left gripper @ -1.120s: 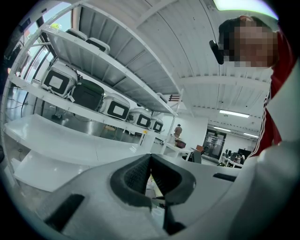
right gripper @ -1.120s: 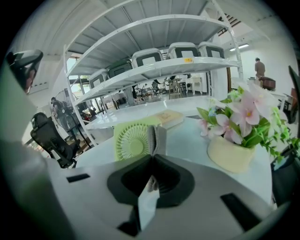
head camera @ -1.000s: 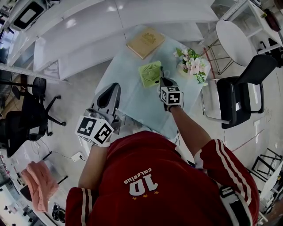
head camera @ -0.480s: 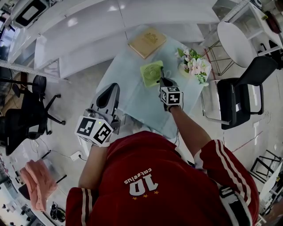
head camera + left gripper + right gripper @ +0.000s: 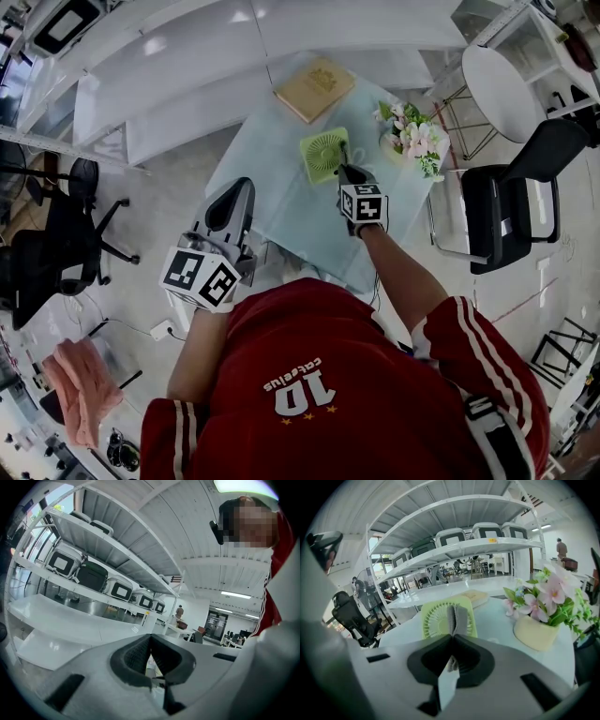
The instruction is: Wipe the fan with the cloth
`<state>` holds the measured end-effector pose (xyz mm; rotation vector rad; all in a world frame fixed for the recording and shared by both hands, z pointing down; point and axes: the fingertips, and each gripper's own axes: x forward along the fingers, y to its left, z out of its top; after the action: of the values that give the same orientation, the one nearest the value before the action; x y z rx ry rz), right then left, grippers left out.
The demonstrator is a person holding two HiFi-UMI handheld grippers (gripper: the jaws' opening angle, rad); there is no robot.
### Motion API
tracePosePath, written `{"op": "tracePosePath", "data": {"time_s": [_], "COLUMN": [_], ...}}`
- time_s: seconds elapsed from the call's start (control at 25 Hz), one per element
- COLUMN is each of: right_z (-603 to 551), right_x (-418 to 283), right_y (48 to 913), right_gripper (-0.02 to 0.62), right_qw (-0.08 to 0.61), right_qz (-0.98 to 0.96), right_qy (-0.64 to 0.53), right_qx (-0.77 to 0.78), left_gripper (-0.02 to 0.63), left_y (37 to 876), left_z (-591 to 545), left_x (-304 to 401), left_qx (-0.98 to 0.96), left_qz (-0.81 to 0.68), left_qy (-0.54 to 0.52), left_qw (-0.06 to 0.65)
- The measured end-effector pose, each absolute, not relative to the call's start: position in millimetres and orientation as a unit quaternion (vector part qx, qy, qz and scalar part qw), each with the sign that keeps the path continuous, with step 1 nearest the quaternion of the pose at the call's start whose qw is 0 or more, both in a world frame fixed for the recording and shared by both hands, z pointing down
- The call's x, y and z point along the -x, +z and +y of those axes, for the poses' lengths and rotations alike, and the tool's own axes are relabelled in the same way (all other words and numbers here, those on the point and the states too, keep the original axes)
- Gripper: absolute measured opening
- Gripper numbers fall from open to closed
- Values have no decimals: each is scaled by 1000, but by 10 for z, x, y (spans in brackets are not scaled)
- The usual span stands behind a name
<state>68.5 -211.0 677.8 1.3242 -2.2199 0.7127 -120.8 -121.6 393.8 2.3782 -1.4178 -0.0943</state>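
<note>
A small green fan [image 5: 323,155] stands upright on the pale glass table [image 5: 281,206]. My right gripper [image 5: 345,172] sits just to the fan's right, close to its edge. The right gripper view shows that gripper [image 5: 453,639] shut on a folded grey cloth [image 5: 457,618]. The cloth sticks up past the jaw tips, in front of the fan's grille [image 5: 436,620]; I cannot tell if it touches. My left gripper [image 5: 239,187] hangs off the table's left edge, above the floor. Seen in its own view, the left gripper [image 5: 150,641] is shut on nothing and points at shelves.
A tan book [image 5: 315,87] lies at the table's far end and a pot of pink flowers [image 5: 412,139] stands right of the fan. A black chair [image 5: 511,211] is to the right, office chairs [image 5: 56,248] to the left, and a pink towel [image 5: 80,389] at lower left.
</note>
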Motion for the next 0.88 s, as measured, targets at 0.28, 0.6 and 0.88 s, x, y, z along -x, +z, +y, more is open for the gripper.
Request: {"op": "tracePosePath", "data": {"time_s": [0.28, 0.6, 0.88], "right_z": [-2083, -2060, -2029], "right_x": [-616, -539, -477], "right_y": [6791, 6787, 6772], "right_gripper": [14, 14, 14], "right_qw": [229, 231, 232], "right_qz": [-808, -810, -810], "right_qy": [258, 256, 253], "right_qx": [-478, -475, -475], "left_gripper": [3, 3, 3], "left_y": [3947, 3946, 3949], "left_z": [-1201, -1172, -1117], "left_x": [1248, 1319, 1385], "left_qx": [-843, -841, -838], "left_qz": [-504, -507, -509], "left_qy": [-34, -36, -39], "left_qw": [187, 189, 192]}}
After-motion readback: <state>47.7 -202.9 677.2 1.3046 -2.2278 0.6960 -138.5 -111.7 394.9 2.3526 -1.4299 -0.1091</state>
